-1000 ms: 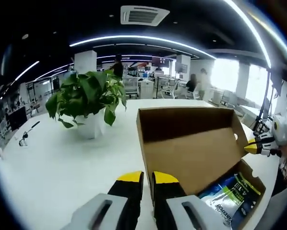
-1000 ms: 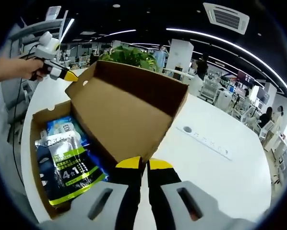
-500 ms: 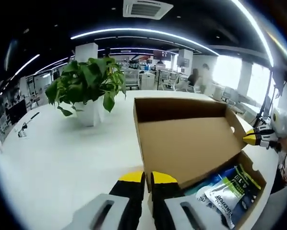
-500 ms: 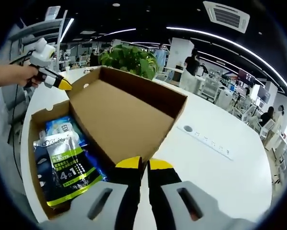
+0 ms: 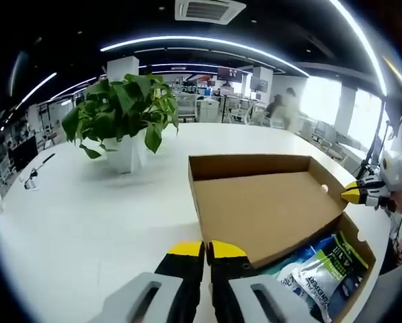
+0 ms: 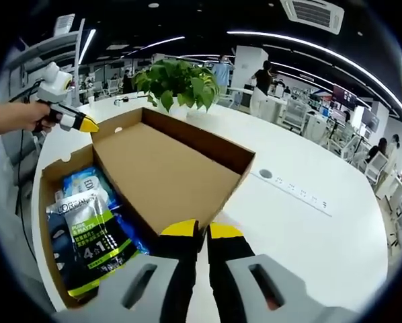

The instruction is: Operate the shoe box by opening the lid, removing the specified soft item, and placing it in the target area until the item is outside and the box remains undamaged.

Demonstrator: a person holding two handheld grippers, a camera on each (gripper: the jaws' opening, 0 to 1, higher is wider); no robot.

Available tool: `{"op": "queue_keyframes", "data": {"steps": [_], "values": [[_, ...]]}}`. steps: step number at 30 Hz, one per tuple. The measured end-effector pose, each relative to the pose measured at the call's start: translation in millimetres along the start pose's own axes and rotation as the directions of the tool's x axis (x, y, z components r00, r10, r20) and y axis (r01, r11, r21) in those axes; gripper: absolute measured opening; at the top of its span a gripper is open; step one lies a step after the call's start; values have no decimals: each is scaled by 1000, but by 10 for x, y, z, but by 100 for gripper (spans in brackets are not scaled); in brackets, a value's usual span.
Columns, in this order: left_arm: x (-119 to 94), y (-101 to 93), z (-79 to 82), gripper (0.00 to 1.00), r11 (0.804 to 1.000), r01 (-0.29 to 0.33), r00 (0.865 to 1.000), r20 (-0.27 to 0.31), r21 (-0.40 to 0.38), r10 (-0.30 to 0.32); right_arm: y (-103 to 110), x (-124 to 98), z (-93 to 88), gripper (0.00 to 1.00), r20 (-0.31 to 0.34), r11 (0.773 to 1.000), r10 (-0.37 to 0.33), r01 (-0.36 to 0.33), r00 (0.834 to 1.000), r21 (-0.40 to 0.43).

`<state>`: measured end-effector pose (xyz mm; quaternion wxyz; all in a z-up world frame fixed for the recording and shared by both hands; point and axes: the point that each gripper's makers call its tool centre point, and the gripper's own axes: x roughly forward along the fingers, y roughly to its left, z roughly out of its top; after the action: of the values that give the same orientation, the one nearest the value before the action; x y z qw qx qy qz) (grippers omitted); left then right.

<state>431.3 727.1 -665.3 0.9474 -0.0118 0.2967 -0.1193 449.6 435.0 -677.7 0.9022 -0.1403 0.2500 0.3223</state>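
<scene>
The brown shoe box (image 5: 363,247) stands on a white table, and its lid (image 5: 261,208) is folded far back, lying almost flat with its inside up. Soft printed packets (image 5: 322,269) lie in the box, a green and silver one on top. My left gripper (image 5: 206,250) is shut, its yellow tips at the lid's near corner. The right gripper (image 5: 353,195) comes in from the right, touching the lid's other corner. In the right gripper view, my right gripper (image 6: 202,230) is shut at the lid (image 6: 161,175) edge, beside the packets (image 6: 87,229). The left gripper (image 6: 88,125) meets the far corner.
A potted green plant (image 5: 124,121) in a white pot stands behind the lid, also seen as the plant (image 6: 177,84). A flush socket strip (image 6: 292,188) sits in the white table (image 5: 87,215). A small black item (image 5: 36,188) lies far left. A hand (image 6: 13,118) holds the left gripper.
The lid has swung back from nearly upright to almost flat. Both grippers have stayed at its corners, and more of the packets shows in the box.
</scene>
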Motion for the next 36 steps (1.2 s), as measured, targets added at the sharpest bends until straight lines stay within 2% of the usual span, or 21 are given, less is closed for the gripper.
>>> {"op": "queue_keyframes", "data": {"steps": [7,36], "values": [[62,23,-15,2,1000,3,1000,-17,-5,-3,-14,50,-29,3,-19,998,4,-3,1000,60],[200,38,-92,3,1000,-14,997,-79,-3,14,-40,154,-98,3,-78,983,-11,25,997,183]]}}
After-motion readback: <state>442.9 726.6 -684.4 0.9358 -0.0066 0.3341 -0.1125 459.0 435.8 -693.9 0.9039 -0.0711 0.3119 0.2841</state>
